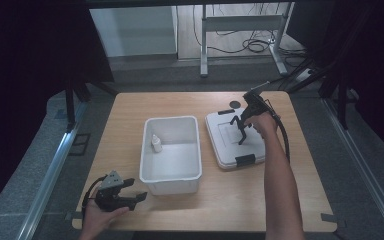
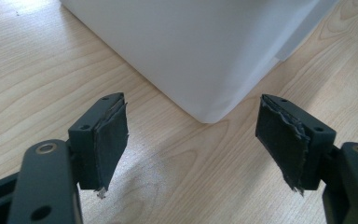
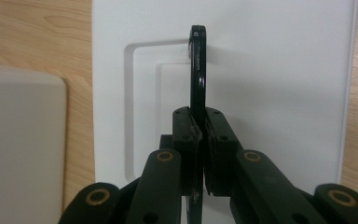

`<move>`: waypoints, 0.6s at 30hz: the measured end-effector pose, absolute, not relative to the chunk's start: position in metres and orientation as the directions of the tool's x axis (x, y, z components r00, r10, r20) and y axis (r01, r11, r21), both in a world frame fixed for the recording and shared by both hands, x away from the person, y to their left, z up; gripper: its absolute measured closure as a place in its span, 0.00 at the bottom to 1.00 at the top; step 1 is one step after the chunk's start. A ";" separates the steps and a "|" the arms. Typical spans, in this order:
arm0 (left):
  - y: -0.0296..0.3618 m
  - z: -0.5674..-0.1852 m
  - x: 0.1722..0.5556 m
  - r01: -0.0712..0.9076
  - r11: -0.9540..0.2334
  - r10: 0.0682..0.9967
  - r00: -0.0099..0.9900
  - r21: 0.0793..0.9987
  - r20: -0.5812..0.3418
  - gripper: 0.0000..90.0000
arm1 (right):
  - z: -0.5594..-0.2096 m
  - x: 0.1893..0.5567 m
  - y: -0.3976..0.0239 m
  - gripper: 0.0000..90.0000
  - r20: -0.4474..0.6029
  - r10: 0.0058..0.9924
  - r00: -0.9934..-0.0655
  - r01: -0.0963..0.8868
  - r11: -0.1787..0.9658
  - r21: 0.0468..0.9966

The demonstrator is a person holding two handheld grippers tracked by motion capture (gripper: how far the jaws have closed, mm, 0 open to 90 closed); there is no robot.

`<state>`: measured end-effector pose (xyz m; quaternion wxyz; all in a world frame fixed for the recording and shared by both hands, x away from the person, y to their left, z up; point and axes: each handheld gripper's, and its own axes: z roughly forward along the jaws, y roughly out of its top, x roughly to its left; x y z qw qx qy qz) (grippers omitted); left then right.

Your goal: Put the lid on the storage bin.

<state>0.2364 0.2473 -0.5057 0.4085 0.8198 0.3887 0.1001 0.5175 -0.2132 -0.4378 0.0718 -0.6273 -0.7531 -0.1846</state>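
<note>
Gripping a thin black handle [image 3: 198,70] edge-on, the right gripper [image 3: 199,135] stands over the white lid [image 3: 279,93] at centre frame in its own view, both pads pressed flat on the handle. In the high view the right gripper [image 1: 241,131] sits at right of centre, above the lid [image 1: 227,150] lying flat on the wooden table [image 1: 125,115]. Just left of the lid stands a white bin [image 1: 171,175] with 1 small white bottle [image 1: 156,143] inside. At lower left, the left gripper [image 1: 135,190] rests near the bin's corner [image 2: 205,60], jaws spread wide with nothing between them.
</note>
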 end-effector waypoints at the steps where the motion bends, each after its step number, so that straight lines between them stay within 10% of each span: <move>1: 0.247 -0.506 0.236 0.556 -0.363 0.720 0.677 0.748 -0.154 0.28 | -0.438 0.518 -0.213 0.95 0.340 0.918 -0.203 0.971 0.145 0.188; 18: 0.240 -0.507 0.236 0.551 -0.383 0.712 0.687 0.741 -0.144 0.28 | -0.354 0.463 -0.224 0.95 0.387 0.901 -0.199 0.956 0.092 0.277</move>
